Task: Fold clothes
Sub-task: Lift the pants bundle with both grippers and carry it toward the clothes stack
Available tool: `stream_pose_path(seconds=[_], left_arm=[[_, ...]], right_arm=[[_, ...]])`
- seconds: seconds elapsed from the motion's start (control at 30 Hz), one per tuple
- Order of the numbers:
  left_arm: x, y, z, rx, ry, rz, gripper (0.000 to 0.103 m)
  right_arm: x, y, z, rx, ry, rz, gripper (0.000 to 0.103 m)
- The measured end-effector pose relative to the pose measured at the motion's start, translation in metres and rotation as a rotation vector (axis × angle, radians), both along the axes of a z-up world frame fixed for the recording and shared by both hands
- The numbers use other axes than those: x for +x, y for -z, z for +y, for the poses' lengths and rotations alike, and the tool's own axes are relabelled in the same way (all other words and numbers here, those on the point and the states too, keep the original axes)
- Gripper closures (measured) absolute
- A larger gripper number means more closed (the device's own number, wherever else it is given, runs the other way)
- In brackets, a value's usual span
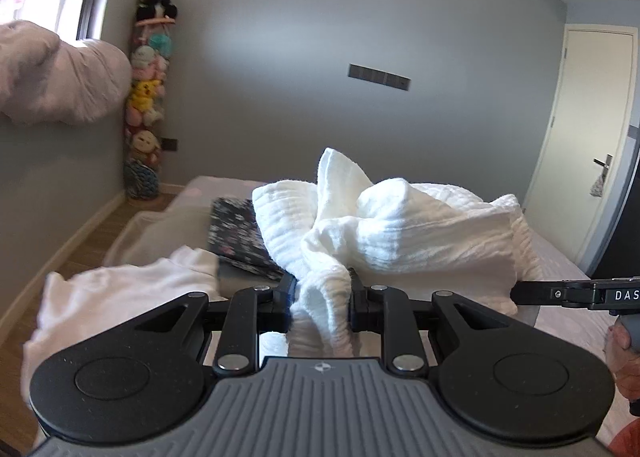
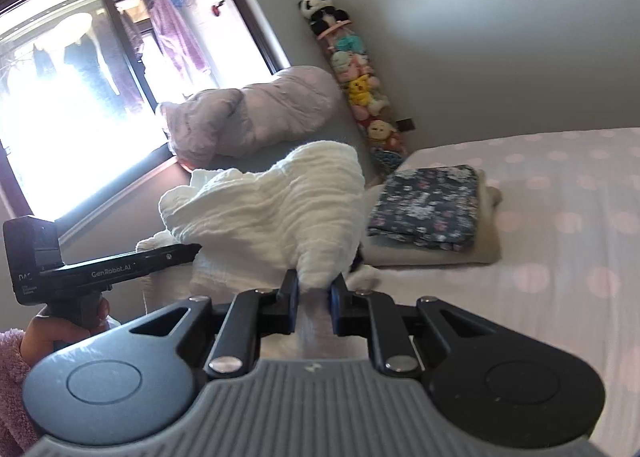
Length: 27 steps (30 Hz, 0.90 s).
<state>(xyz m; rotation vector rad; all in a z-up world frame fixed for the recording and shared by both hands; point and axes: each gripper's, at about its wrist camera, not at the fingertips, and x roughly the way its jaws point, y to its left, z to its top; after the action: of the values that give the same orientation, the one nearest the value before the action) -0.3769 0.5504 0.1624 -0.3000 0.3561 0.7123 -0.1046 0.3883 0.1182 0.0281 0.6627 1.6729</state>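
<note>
Aloft: white garment (image 1: 400, 225), both grippers

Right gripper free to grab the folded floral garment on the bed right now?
Probably not: the right gripper is shut on the white cloth, which the left gripper also holds. The floral garment itself lies uncovered.

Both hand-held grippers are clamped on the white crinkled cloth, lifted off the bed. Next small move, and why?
Probably draw the two apart to stretch the cloth flat. The left hand-held gripper and right hand-held gripper each pinch a bunched fold of the white crinkled cloth, which hangs crumpled between them above the bed. It needs spreading before any fold; the folded floral garment already lies stacked aside.
</note>
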Motion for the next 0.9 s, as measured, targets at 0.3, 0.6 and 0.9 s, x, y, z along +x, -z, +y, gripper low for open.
stream_pose_path(seconds=[0.3, 0.6, 0.9], left_arm=[[-0.081, -0.056, 0.049, 0.108, -0.223, 0.115, 0.082], [-0.078, -0.015, 0.116, 0.061, -0.277, 0.232, 0.082], [-0.028, 0.051, 0.180, -0.005, -0.254, 0.338, 0.082]], right_arm=[[-0.110, -0.029, 0.104, 0.040, -0.194, 0.058, 0.085], [-0.128, 0.027, 0.199, -0.066, -0.201, 0.127, 0.085], [-0.096, 0.079, 0.270, -0.150, -0.146, 0.050, 0.084]])
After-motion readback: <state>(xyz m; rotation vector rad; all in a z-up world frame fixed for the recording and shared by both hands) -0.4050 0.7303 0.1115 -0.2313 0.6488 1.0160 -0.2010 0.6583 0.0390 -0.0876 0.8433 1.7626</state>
